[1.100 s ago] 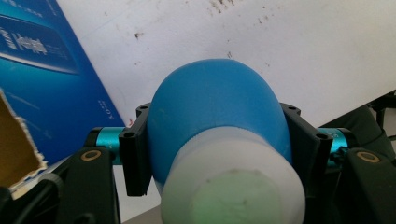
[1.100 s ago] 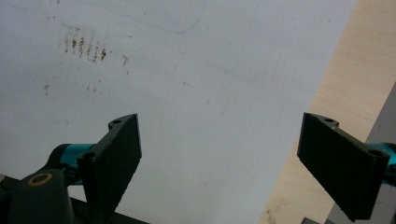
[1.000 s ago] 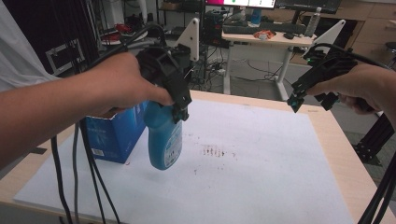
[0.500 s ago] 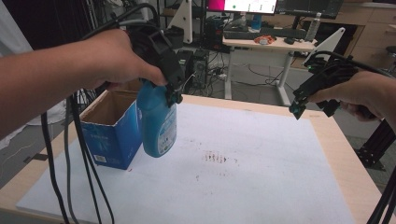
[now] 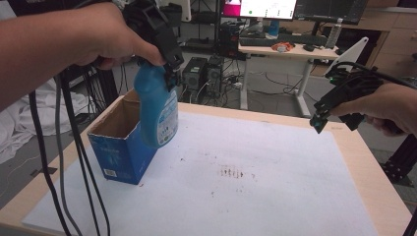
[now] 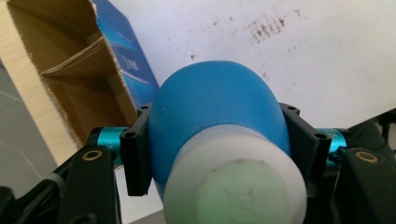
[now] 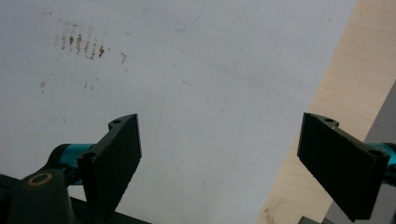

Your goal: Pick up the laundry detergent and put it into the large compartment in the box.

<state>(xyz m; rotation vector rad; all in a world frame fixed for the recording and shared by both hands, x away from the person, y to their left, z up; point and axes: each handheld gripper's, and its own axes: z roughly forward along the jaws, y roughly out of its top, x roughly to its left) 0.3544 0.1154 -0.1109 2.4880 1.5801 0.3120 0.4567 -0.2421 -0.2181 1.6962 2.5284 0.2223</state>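
- Behind the table [image 5: 378, 177] sit desks, monitors and loose cabling; on it lies a white sheet [image 5: 255, 147], marked with a small cluster of brown specks near the middle.
- Your left gripper [image 5: 164, 46] has its jaws clamped on the neck of the blue bottle [image 5: 157, 113], just below the white cap [image 6: 233, 182] — the bottle hangs base-down, off the sheet, beside the near right wall of the open blue carton [image 5: 120, 140].
- The likely step is lowering it into the carton, so carry the base over the rim before you descend — clip that wall and the light box will probably tip or slide.
- Watch the folded inner flap [image 6: 79, 60]; aim for the open part of the cavity.
- Keep the bottle upright and the squeeze steady.
- Your right gripper [image 5: 322, 115] hovers over the sheet's right edge, jaws spread wide and holding nothing; it could brace the carton.
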